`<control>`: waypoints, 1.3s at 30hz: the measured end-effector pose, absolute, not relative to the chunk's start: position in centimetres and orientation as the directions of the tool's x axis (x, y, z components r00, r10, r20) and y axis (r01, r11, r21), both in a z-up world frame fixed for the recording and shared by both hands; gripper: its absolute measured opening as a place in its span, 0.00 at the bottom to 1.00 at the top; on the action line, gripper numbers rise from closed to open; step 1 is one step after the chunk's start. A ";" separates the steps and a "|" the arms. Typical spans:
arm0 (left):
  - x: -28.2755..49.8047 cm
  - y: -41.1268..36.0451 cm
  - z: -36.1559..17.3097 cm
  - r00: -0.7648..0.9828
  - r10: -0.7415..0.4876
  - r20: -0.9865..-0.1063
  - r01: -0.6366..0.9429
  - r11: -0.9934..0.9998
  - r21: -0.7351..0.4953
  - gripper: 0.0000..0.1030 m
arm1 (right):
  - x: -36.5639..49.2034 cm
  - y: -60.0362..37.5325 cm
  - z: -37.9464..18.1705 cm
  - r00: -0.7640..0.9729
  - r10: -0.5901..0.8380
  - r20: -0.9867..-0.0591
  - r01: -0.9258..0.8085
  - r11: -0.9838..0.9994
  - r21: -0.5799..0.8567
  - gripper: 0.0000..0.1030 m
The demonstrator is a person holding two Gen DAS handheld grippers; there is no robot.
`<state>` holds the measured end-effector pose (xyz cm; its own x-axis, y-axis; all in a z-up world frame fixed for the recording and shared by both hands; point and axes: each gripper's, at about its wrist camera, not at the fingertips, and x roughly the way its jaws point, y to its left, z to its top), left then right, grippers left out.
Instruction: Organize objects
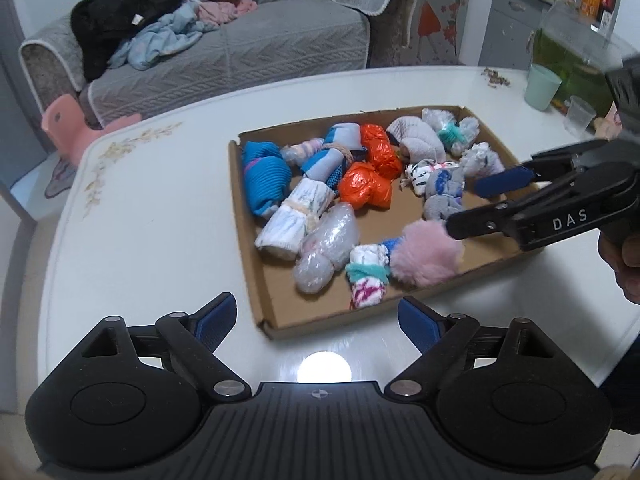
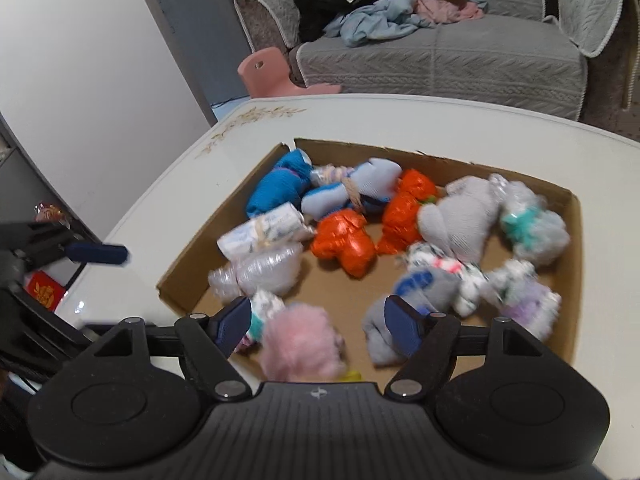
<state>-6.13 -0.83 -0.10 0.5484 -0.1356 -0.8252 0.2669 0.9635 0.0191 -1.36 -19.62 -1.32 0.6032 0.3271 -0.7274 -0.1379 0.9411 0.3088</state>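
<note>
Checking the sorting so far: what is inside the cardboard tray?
The cardboard tray holds tied bundles: two orange foil ones, a blue one, a pink fluffy one, and clear bubble wrap. Whatever lies under them is covered.

From my right wrist view, the fluffy pink pompom (image 2: 298, 346) is smeared and partly hidden behind my gripper body, and the grey rolled sock bundle (image 2: 420, 304) blurs beyond reading. In my left view, a hand (image 1: 624, 256) is cut off at the right edge.
</note>
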 end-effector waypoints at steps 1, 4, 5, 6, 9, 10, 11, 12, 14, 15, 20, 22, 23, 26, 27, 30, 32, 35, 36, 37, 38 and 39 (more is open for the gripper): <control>-6.9 -0.6 0.2 0.548 -0.149 -0.823 0.270 0.963 0.006 0.91 | -1.9 -19.9 -1.2 0.605 0.317 -0.730 -0.134 0.945 0.299 0.71; -9.1 -0.2 0.7 0.541 -0.168 -0.824 0.275 0.961 -0.016 0.97 | -3.9 -20.5 -0.7 0.609 0.288 -0.739 -0.127 0.955 0.267 0.77; -9.8 -0.2 0.6 0.534 -0.174 -0.828 0.283 0.959 -0.019 0.97 | -4.6 -20.6 -0.5 0.615 0.278 -0.738 -0.126 0.959 0.256 0.79; -10.4 -0.3 0.6 0.526 -0.180 -0.831 0.289 0.957 -0.024 0.97 | -5.2 -20.8 -0.4 0.618 0.273 -0.737 -0.126 0.960 0.250 0.80; -12.2 -0.3 0.6 0.511 -0.192 -0.838 0.291 0.956 -0.041 0.97 | -6.5 -21.4 0.2 0.627 0.256 -0.735 -0.109 0.964 0.243 0.81; -12.7 -0.4 0.6 0.506 -0.194 -0.840 0.296 0.954 -0.042 0.97 | -6.7 -21.6 0.3 0.632 0.253 -0.733 -0.102 0.964 0.246 0.81; -13.1 -0.5 0.7 0.503 -0.197 -0.842 0.302 0.952 -0.042 0.97 | -7.0 -21.7 0.5 0.636 0.243 -0.732 -0.090 0.966 0.243 0.82; -13.5 -0.7 0.7 0.501 -0.199 -0.842 0.306 0.951 -0.043 0.97 | -7.4 -21.8 0.6 0.637 0.228 -0.736 -0.080 0.970 0.231 0.82; -14.3 -0.9 0.7 0.500 -0.199 -0.843 0.312 0.949 -0.040 0.99 | -8.4 -21.7 0.8 0.641 0.205 -0.740 -0.077 0.976 0.204 0.83; -14.7 -1.0 0.6 0.498 -0.198 -0.844 0.316 0.948 -0.036 0.99 | -9.0 -21.7 0.9 0.643 0.199 -0.739 -0.075 0.977 0.197 0.85; -15.9 -1.3 -0.3 0.449 -0.209 -0.869 0.338 0.940 -0.051 0.99 | -11.3 -21.2 0.3 0.612 0.183 -0.769 -0.093 0.983 0.160 0.86; -16.0 -0.8 0.0 0.441 -0.201 -0.874 0.323 0.945 -0.054 0.99 | -12.1 -20.6 -0.1 0.589 0.189 -0.786 -0.121 0.982 0.146 0.86; -16.1 -0.4 0.1 0.435 -0.202 -0.877 0.310 0.948 -0.064 0.99 | -12.4 -20.2 -0.4 0.574 0.193 -0.796 -0.140 0.981 0.137 0.86; -16.5 0.4 0.0 0.414 -0.191 -0.890 0.279 0.957 -0.076 0.99 | -12.8 -18.6 -0.6 0.556 0.192 -0.809 -0.208 0.974 0.089 0.86; -16.9 0.6 0.1 0.413 -0.188 -0.891 0.270 0.960 -0.077 0.99 | -12.7 -18.2 -0.6 0.557 0.188 -0.809 -0.218 0.973 0.076 0.86; -18.2 0.9 1.3 0.446 -0.201 -0.872 0.254 0.963 -0.092 0.99 | -13.5 -17.5 0.4 0.595 0.175 -0.785 -0.186 0.979 0.078 0.87; -18.8 0.7 2.0 0.490 -0.205 -0.847 0.238 0.966 -0.096 0.99 | -14.6 -16.9 1.4 0.662 0.129 -0.739 -0.142 0.989 0.046 0.92; -18.5 -1.0 3.5 0.552 -0.233 -0.801 0.273 0.958 -0.091 0.99 | -16.1 -16.6 3.1 0.745 0.060 -0.664 -0.053 0.998 0.030 0.99; -18.3 -1.7 4.1 0.579 -0.234 -0.781 0.286 0.955 -0.074 0.99 | -16.2 -16.5 3.6 0.753 0.048 -0.656 -0.039 0.999 0.028 0.99; -18.0 -2.4 4.6 0.605 -0.229 -0.763 0.296 0.954 -0.052 0.99 | -16.2 -16.6 4.0 0.761 0.035 -0.648 -0.022 0.999 0.029 0.99; -17.5 -3.1 5.0 0.622 -0.219 -0.752 0.303 0.953 -0.026 0.99 | -16.0 -16.8 4.4 0.766 0.034 -0.642 -0.010 0.999 0.041 0.99; -17.0 -3.6 5.4 0.635 -0.208 -0.744 0.306 0.952 -0.005 0.99 | -15.7 -17.1 4.5 0.768 0.036 -0.640 0.000 0.998 0.057 0.99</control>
